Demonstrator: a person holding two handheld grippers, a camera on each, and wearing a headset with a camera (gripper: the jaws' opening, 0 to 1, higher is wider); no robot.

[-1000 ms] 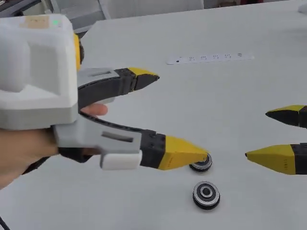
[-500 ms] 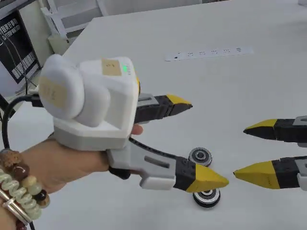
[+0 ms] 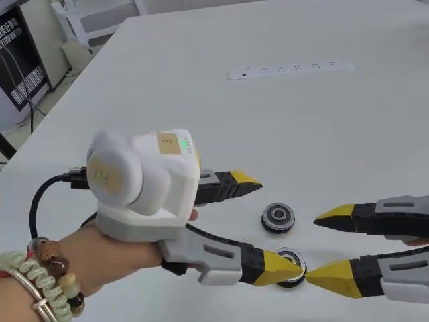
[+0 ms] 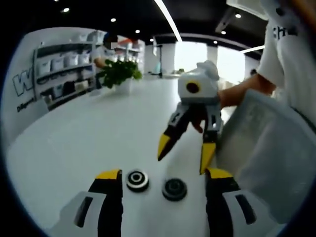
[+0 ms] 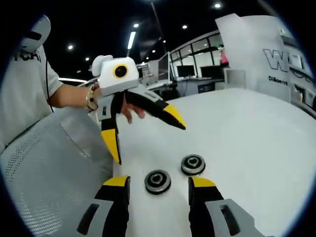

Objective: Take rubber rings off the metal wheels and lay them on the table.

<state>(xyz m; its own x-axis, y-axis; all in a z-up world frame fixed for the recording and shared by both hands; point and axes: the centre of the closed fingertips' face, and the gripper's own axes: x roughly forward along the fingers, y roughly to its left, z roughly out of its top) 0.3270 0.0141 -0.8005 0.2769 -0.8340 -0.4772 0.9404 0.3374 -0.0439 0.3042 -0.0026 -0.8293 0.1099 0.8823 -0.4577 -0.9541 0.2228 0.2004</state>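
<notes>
Two small silver metal wheels lie flat on the plain white table (image 3: 201, 107), near each other but apart. Each has a black rubber ring (image 3: 265, 219) seated round its rim, a bright steel face inside that, and a dark hole at the hub. No ring lies loose on the table.

The far wheel (image 3: 278, 217) sits in the open, fully in sight from the head view. The near wheel (image 5: 157, 181) is seen best from the right gripper view, low between that gripper's own yellow tips. From the head view it is partly covered by two jaw tips that come together over it.

The left gripper (image 3: 281, 227), white-bodied with black jaws and yellow tips, reaches in from the left. Its jaws are spread wide with nothing between them. Its lower jaw lies over the near wheel, and its upper jaw points past the far one.

The right gripper (image 3: 311, 246) faces it from the right, jaws likewise parted and empty. Its lower tip almost meets the left gripper's lower tip. I cannot tell whether either tip touches the wheel.

The hand (image 3: 114, 251) on the left gripper has beaded bracelets (image 3: 40, 272) at the wrist, and a black cable (image 3: 40, 194) loops behind it. A long white power strip (image 3: 288, 68) lies well beyond the wheels.
</notes>
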